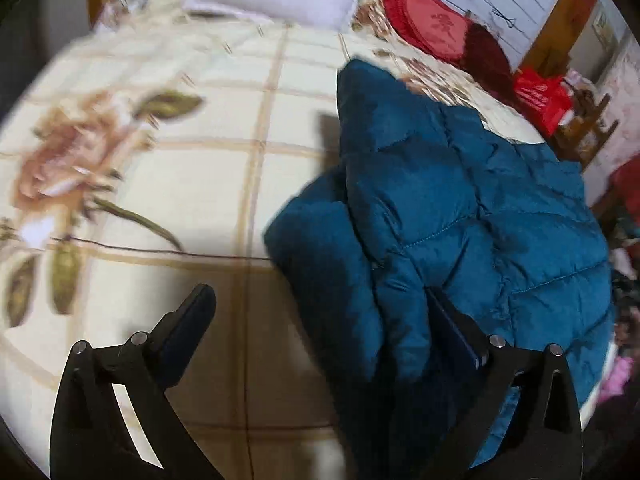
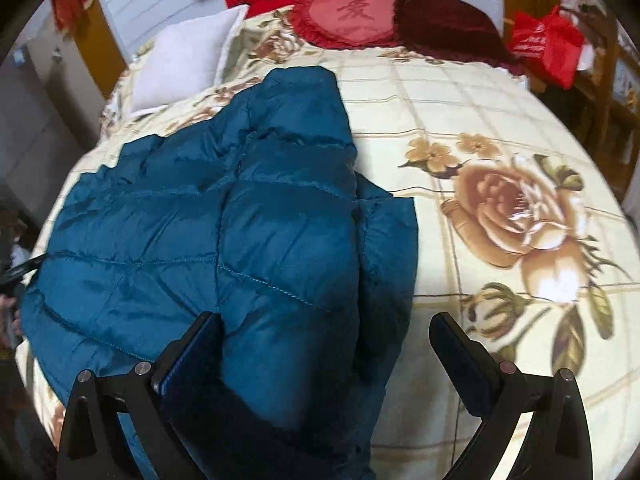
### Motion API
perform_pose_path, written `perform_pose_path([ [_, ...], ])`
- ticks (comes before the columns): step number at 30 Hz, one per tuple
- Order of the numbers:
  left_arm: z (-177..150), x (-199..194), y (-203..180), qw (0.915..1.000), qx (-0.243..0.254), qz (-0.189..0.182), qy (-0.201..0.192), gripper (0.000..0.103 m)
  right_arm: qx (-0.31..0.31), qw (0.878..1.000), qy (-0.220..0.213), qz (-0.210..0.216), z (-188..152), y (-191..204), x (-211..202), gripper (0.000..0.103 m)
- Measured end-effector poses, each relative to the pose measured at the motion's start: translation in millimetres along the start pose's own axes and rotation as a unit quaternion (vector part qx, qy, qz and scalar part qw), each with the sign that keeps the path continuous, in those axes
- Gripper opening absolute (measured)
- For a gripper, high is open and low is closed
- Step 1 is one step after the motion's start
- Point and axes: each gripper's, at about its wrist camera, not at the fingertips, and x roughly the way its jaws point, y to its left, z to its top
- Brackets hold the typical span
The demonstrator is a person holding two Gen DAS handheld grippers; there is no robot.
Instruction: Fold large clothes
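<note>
Presently, the blue quilted jacket (image 2: 192, 232) lies spread on the bed (image 2: 460, 96), on a cream bedspread printed with large roses and a tan grid. All positions below are given relative to the jacket.

Left hand-held gripper (image 1: 320, 320): jaws stand wide apart. One finger (image 1: 456, 328) rests against the jacket's near folded edge, the other is over bare bedspread beside the jacket; the pads do not press on the fabric.

Right hand-held gripper (image 2: 326, 348): jaws likewise apart. The jacket's near edge and a padded fold run between the fingers; one finger (image 2: 192, 356) lies against the cloth, the other sits clear of it over the bedspread. Nothing is clamped.

Beyond the jacket, toward the head of the bed: a white pillow (image 2: 180, 60), a red heart-shaped cushion (image 2: 352, 16) and a dark red cushion (image 2: 444, 24). Off the bed, past the jacket's far corner, a red bag (image 2: 544, 44) sits on wooden furniture.
</note>
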Motion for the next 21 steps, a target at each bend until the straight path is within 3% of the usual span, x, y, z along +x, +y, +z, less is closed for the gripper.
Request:
perform_pose_path([
  [1,2.0,4.9,4.8,0.9998,-0.006,-0.019,0.005,0.103,-0.003,1.000,-0.002,0.011,-0.4,-2.5,1.3,0.103],
  [7,7.5,11.8,-0.6,0.9988,0.026,-0.031,-0.028,0.103,0.055,0.989,0.006,0.136,-5.0,-38.6,22.7,0.103],
  [10,10.4,14.9,-0.8,0.9980,0.035,-0.039,-0.034,0.103,0.048,0.984,-0.008,0.169,-5.0,-44.1,23.9,0.103],
  [16,16.5,17.5,0.1,0.9959,0.059,-0.057,-0.039,0.100,0.028,0.971,0.007,0.236,9.1,-49.6,35.7,0.103],
  [18,15.2,15.8,-4.7,0.9937,0.071,-0.073,-0.046,0.072,0.011,0.970,-0.001,0.242,12.6,-43.8,40.0,0.103],
  [21,12.0,13.0,-19.6,0.9906,0.097,-0.073,-0.063,0.044,-0.007,0.976,-0.030,0.216,9.6,-32.5,43.3,0.103],
])
